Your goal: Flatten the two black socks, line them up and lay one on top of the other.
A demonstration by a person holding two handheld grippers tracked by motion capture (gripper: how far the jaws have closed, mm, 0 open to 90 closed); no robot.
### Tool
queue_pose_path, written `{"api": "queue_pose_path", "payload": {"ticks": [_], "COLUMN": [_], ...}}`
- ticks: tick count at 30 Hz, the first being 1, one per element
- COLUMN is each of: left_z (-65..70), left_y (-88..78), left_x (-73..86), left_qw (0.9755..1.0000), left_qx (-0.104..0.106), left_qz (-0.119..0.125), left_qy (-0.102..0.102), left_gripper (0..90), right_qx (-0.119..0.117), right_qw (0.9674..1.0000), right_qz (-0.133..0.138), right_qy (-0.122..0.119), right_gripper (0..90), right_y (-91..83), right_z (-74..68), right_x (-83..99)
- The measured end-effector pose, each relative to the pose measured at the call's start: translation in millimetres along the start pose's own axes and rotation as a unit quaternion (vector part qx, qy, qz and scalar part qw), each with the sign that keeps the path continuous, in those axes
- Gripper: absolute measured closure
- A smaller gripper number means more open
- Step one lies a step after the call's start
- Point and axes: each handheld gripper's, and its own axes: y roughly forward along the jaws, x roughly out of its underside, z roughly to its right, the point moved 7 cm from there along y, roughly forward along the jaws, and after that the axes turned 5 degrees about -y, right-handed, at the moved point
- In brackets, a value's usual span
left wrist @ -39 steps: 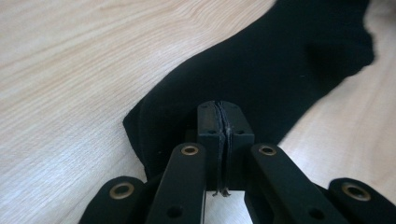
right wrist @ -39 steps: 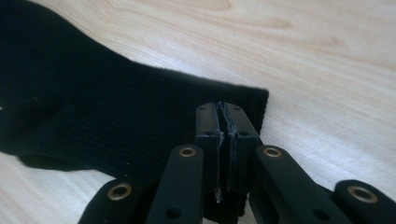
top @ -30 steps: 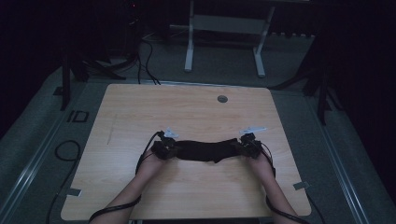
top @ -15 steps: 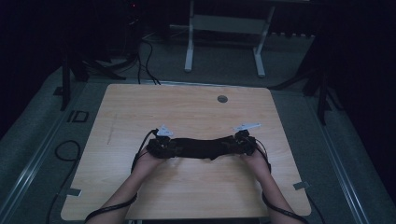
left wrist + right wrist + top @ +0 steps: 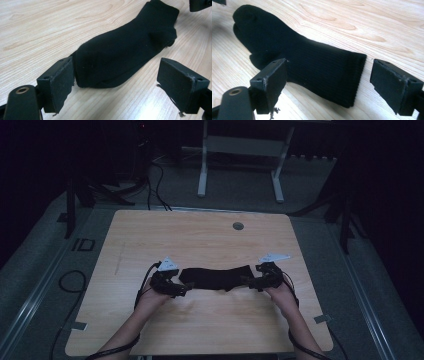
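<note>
Lying flat mid-desk (image 5: 150,235): black sock (image 5: 216,277), stretched out between grippers. Left gripper (image 5: 179,289) at toe, right gripper (image 5: 252,282) at cuff; jaws of both just opened, pads clear of sock. Laying-out looks done; withdrawal left.

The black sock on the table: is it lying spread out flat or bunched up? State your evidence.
Spread flat. The black sock lies stretched lengthwise on the table, toe and ribbed cuff at opposite ends.
</note>
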Motion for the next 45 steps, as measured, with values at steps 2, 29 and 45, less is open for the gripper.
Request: {"api": "queue_pose_path", "payload": {"ticks": [2, 29, 45], "left_z": [2.0, -36.2, -45.1], "left_y": [-1.1, -54.2, -86.7], "left_x": [3.9, 55.4, 84.4], "left_qw": [1.0, 0.9955, 0.9912], "left_qx": [-0.005, -0.076, -0.11], "left_qz": [-0.001, 0.021, 0.033], "left_qy": [0.006, -0.053, -0.067], "left_gripper": [14.3, 2.4, 2.5], "right_qx": [-0.003, 0.08, 0.102], "right_qw": [1.0, 0.9965, 0.9937], "right_qz": [0.009, 0.017, 0.015], "right_qy": [0.001, 0.014, 0.043], "right_gripper": [13.6, 13.6, 13.9], "right_y": [-2.5, -49.1, -75.5], "right_z": [0.9, 41.4, 50.1], "right_x": [1.5, 66.6, 97.0]}}
